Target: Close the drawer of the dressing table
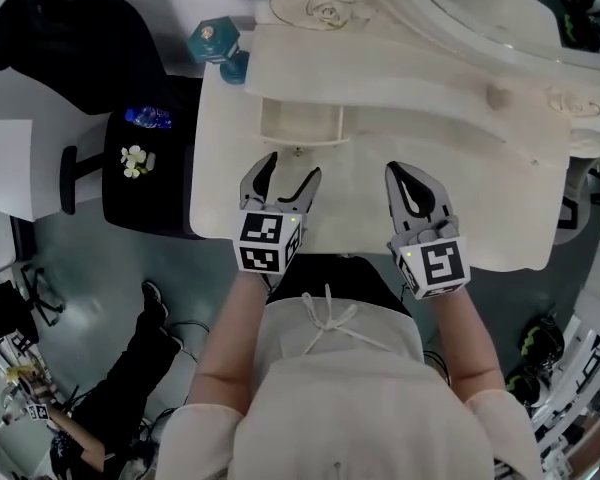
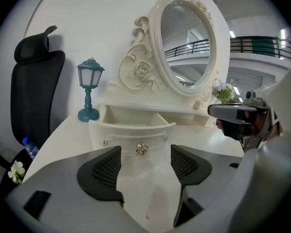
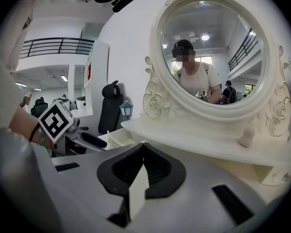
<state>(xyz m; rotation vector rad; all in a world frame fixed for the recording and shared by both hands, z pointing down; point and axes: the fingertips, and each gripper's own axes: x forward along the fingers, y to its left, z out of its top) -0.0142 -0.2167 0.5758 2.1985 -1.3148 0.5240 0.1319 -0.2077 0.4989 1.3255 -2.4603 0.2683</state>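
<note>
Main risk imo: the left gripper (image 1: 292,168), fingers (image 2: 101,173) standing wide apart w/ nothing btw them, is lining up on the open drawer (image 2: 133,129). A push landing off-centre is prob. going to be skewing the front, so it's jamming in its slot instead of sliding home. W/ the fingers that wide, one tip could also be catching the small metal knob (image 2: 142,148) and slipping off it. Too hard a shove and the whole mirror (image 2: 186,45) unit might be shifting back on the table, w/ the teal lamp (image 2: 89,89) just beside it rocking. The right gripper (image 3: 143,147), fingers pressed together on nothing, is hanging near the shelf edge to the right, so it could be bumping that if both hands are going in together.

The drawer itself: cream-white, curved front, knob at centre. It's sitting pulled well out of the low unit under the mirror, at the left side of the dressing table (image 1: 480,203), w/ the lamp close by. Inside it's looking bare as far as I'm seeing, and the front is looking about square to its opening. Neither gripper is touching it yet.
</note>
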